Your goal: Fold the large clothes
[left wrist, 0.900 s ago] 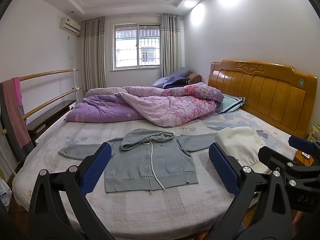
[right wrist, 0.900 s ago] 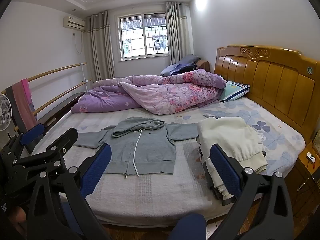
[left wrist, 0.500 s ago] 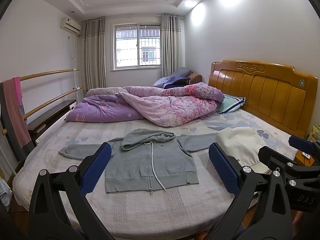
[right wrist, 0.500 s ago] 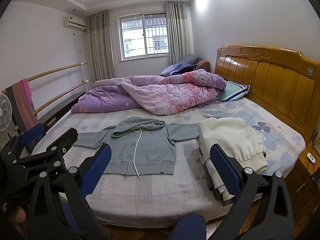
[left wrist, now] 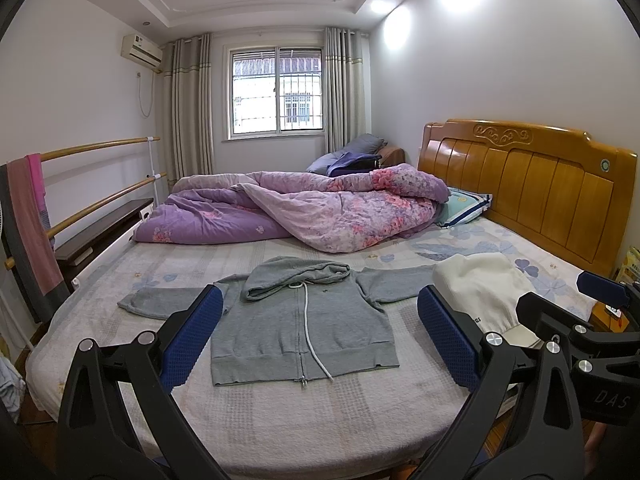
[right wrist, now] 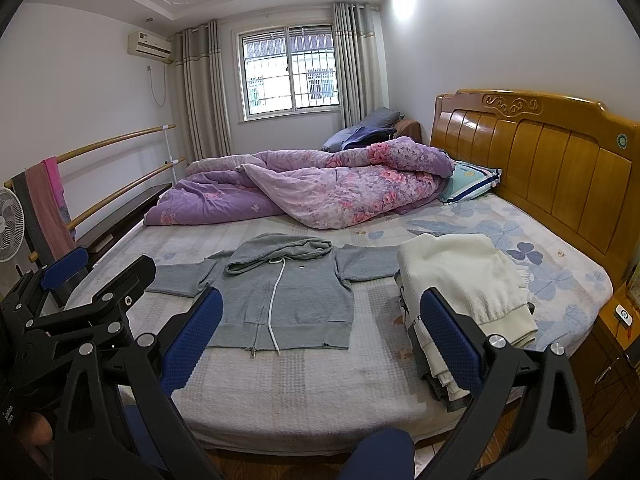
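Observation:
A grey zip hoodie [left wrist: 298, 320] [right wrist: 286, 292] lies flat on the bed, front up, both sleeves spread sideways, hood bunched at the top, white drawstring trailing down. My left gripper [left wrist: 318, 336] hovers in front of the bed's near edge, open, its blue pads framing the hoodie with nothing between them. My right gripper [right wrist: 320, 338] is open too and empty, held back from the bed; its right pad overlaps a stack of folded pale clothes [right wrist: 460, 280] [left wrist: 480, 292] to the hoodie's right. Each gripper shows at the edge of the other's view.
A crumpled purple floral duvet [left wrist: 304, 208] fills the far half of the bed [right wrist: 320, 384]. The wooden headboard [right wrist: 540, 148] is at the right with a pillow [right wrist: 472, 182]. Wooden rails with a hanging towel [left wrist: 30, 216] run along the left. A fan [right wrist: 10, 224] and bedside cabinet [right wrist: 616, 344] flank the bed.

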A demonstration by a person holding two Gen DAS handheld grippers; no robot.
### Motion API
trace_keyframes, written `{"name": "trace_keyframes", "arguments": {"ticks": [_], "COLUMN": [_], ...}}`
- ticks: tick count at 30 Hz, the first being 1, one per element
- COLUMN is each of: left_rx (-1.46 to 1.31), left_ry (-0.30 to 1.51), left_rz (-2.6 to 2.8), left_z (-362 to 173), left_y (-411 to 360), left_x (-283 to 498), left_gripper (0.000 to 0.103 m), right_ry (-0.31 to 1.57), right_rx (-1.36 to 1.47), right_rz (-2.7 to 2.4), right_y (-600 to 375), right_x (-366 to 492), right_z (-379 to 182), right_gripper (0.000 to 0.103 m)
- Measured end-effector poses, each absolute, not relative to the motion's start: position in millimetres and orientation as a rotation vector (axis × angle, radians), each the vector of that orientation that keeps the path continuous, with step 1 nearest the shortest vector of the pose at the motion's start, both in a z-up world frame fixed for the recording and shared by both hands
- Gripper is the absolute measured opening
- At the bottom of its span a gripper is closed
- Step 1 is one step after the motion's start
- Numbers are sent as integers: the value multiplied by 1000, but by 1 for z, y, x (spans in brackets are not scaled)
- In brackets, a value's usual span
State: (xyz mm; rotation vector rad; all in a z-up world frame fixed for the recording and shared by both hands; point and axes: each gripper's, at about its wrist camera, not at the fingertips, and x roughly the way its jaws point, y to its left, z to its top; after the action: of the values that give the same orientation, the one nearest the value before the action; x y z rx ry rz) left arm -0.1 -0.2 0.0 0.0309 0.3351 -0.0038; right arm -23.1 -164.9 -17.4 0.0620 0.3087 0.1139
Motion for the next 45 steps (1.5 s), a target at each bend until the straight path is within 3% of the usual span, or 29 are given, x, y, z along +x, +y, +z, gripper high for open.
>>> {"name": "trace_keyframes", "arguments": {"ticks": [45], "left_rx": [27], "left_ry": [352], "left_rz": [-1], "left_z": [-19], "left_y": [19], "left_x": [4], "left_gripper": [98], "right_ry": [327], "right_rx": [66], "right_rz": [124], "right_y": [-160], "right_x": [-15], "right_z": [-28], "right_gripper": [95]}}
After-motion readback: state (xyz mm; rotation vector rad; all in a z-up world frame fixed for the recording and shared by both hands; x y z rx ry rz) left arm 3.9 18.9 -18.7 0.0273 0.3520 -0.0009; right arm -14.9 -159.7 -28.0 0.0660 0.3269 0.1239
